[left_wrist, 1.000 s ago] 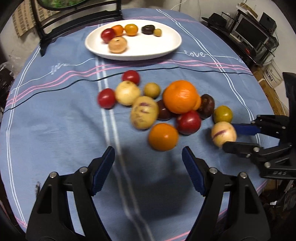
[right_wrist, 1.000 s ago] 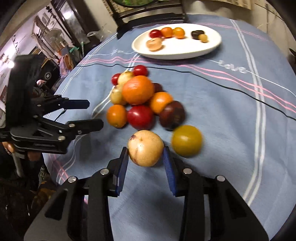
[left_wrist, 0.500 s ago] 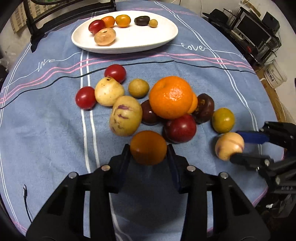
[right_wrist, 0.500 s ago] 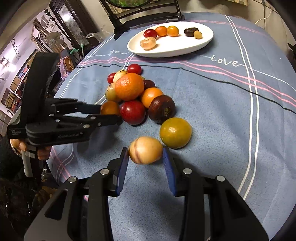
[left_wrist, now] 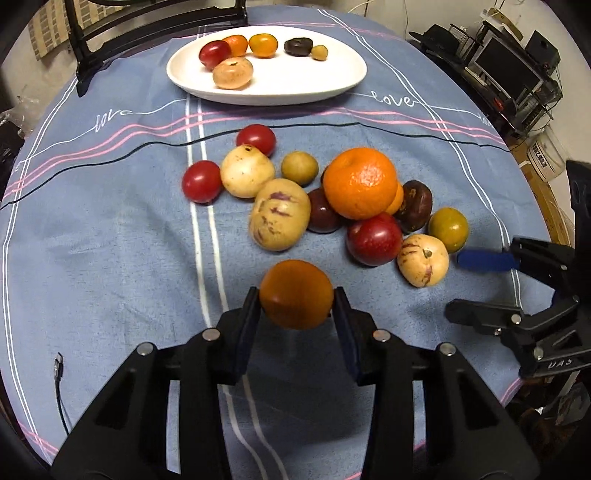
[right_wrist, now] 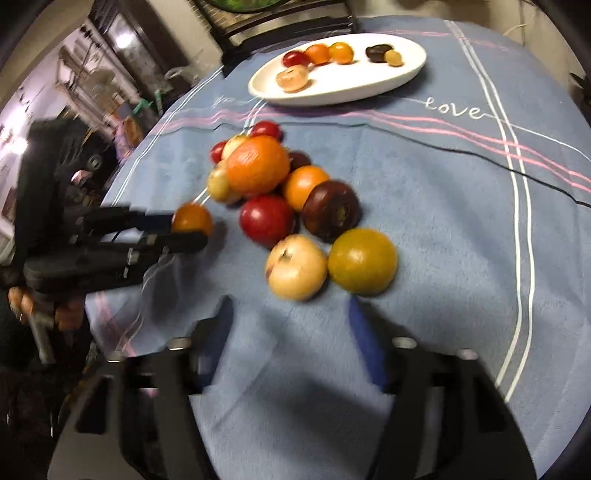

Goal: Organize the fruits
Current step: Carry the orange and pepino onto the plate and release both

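Observation:
My left gripper (left_wrist: 296, 306) is shut on a small orange tomato (left_wrist: 295, 293), held just above the blue cloth; it also shows in the right wrist view (right_wrist: 192, 219). My right gripper (right_wrist: 291, 325) is open and empty, pulled back from a pale striped fruit (right_wrist: 296, 267) that lies on the cloth beside a yellow-green tomato (right_wrist: 362, 261). The right gripper also shows in the left wrist view (left_wrist: 469, 280). A pile of fruits around a big orange (left_wrist: 360, 182) lies mid-table. A white oval plate (left_wrist: 314, 79) with several small fruits stands at the far side.
A black chair (left_wrist: 147, 22) stands behind the plate. Shelves with boxes and electronics (left_wrist: 517, 74) are off the table's right edge. A thin black cable (left_wrist: 61, 391) lies at the cloth's near left.
My left gripper closed on the orange tomato and lifted it slightly. My right gripper opened, let go of the pale striped fruit beside the yellow-green tomato and drew back.

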